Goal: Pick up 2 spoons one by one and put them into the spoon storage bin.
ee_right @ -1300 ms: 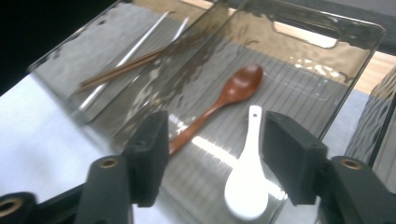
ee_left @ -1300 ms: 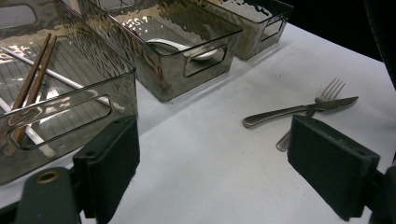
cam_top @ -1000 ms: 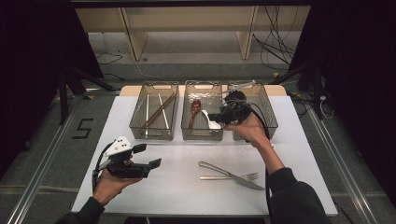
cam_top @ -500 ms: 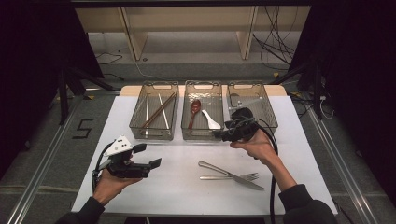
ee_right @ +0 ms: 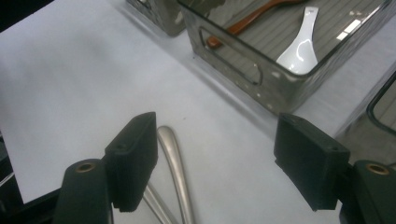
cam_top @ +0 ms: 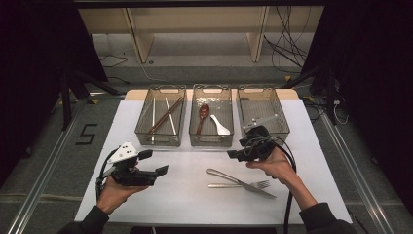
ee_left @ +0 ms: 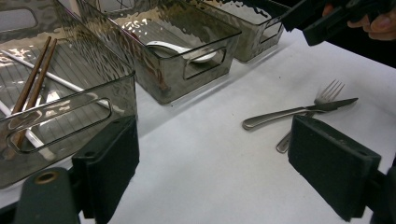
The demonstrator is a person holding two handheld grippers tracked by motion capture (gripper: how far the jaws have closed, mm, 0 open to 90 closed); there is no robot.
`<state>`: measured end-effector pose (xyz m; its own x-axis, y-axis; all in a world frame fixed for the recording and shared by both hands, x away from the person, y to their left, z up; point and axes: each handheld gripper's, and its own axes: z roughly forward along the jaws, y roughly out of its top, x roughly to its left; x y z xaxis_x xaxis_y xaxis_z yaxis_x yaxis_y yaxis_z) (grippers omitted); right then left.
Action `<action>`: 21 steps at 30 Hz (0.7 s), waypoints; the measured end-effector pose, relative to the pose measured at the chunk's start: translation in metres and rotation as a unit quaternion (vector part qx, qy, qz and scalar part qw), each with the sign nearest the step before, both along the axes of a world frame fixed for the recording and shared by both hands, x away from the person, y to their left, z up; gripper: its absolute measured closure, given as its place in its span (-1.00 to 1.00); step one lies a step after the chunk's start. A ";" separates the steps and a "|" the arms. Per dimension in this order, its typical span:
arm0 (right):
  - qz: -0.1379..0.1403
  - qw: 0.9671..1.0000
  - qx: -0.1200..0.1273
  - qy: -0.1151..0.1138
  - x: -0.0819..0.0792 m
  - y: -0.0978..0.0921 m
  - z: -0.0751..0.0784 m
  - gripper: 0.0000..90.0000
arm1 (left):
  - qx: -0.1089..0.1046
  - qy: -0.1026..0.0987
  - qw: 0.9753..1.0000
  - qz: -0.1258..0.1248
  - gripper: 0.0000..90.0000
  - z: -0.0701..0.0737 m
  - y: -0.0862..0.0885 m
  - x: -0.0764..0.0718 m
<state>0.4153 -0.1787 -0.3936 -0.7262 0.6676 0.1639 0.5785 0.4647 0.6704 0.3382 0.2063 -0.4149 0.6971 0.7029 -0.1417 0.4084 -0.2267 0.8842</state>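
Observation:
A metal knife [cam_top: 229,177] and fork [cam_top: 253,185] lie crossed on the white table [cam_top: 185,195], front right of centre. My right gripper [cam_top: 235,152] hovers just behind them, in front of the right bin, jaws open and pointing left. In the right gripper view its open jaws [ee_right: 217,158] straddle bare table, with the knife handle [ee_right: 175,163] beside the left jaw. My left gripper [cam_top: 155,162] is held at the front left, open and holding nothing. Beyond its jaws [ee_left: 215,163] in the left gripper view lie the knife [ee_left: 289,112] and fork [ee_left: 329,88].
Three clear grey bins stand in a row at the back. The left bin [cam_top: 138,130] holds brown and pale chopsticks [cam_top: 164,116]. The middle bin [cam_top: 211,88] holds a brown spoon [cam_top: 202,116] and a white spoon [cam_top: 219,126]. The right bin [cam_top: 265,109] looks empty.
My right gripper has come back from over the right bin toward the person and lowered to just behind the knife and fork. The left gripper has stayed put.

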 end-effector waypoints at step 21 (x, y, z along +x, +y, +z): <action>0.026 0.998 -0.042 0.047 -0.015 -0.003 -0.029 -0.28 | 0.000 0.002 1.000 0.000 -0.64 -0.001 0.000 0.000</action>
